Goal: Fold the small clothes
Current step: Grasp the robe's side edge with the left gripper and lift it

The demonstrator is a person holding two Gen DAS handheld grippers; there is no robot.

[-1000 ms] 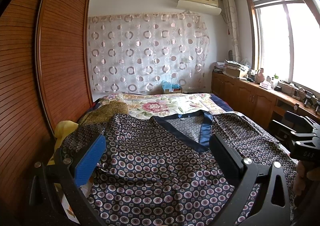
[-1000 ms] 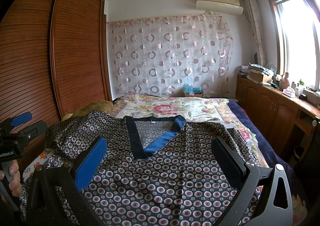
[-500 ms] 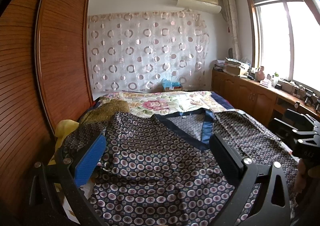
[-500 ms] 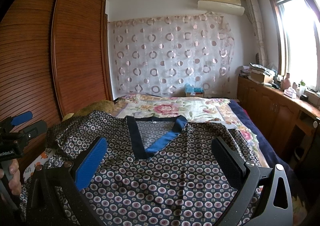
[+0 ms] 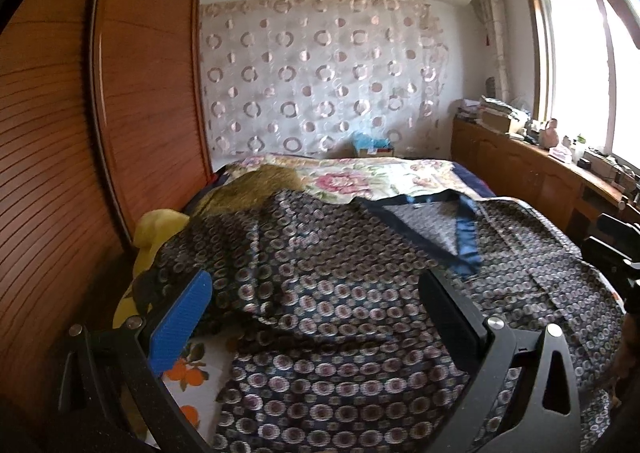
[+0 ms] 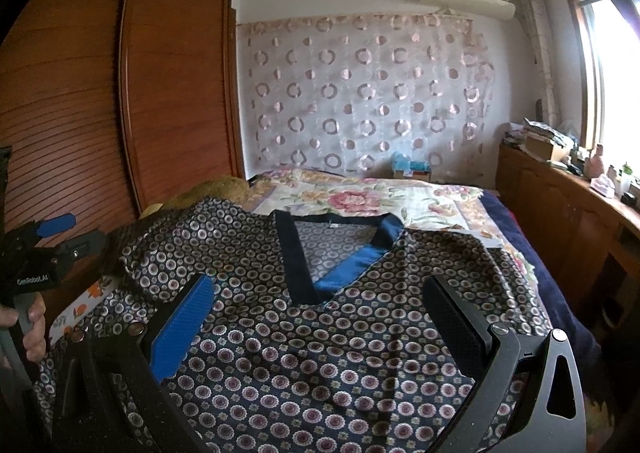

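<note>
A dark navy top printed with small round flowers lies spread flat on the bed, its blue V-neck trim toward the headboard. My left gripper hovers open above the top's left half, nothing between its blue and black pads. My right gripper is open over the chest below the neckline, also holding nothing. The left gripper's body and a hand show at the left edge of the right wrist view.
A floral quilt covers the bed beyond the top. A brown plush and yellow cloth lie by the wooden wardrobe on the left. A wooden cabinet with clutter runs along the right under the window.
Both views have drifted to the left and tilted slightly; the left gripper now sits nearer the top's left edge. Both grippers stay open and the top lies unmoved.
</note>
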